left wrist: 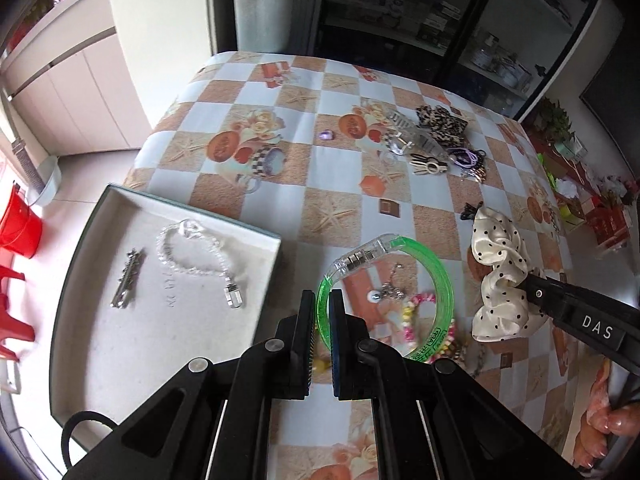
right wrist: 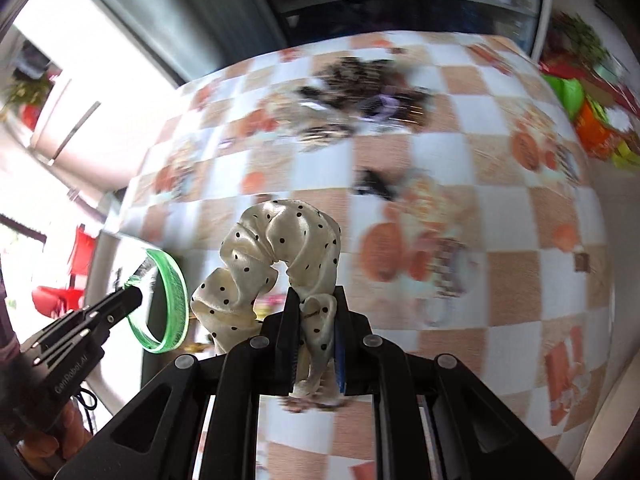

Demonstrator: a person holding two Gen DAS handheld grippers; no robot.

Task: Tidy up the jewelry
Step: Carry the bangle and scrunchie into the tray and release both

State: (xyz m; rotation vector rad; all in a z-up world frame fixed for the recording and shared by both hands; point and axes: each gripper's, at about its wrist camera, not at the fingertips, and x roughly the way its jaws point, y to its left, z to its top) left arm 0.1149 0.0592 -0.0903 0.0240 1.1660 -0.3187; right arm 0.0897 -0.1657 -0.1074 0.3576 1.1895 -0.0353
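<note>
2 tools grip: left (left wrist: 321, 308) bangle (left wrist: 436, 276), right (right wrist: 316, 316) scrunchie (right wrist: 280, 248).

Your left wrist view is sharp, daylit from the blown-out left side — the right wrist view smears the table (right wrist: 460, 208) with motion blur; both bend and darken at the edges.
</note>
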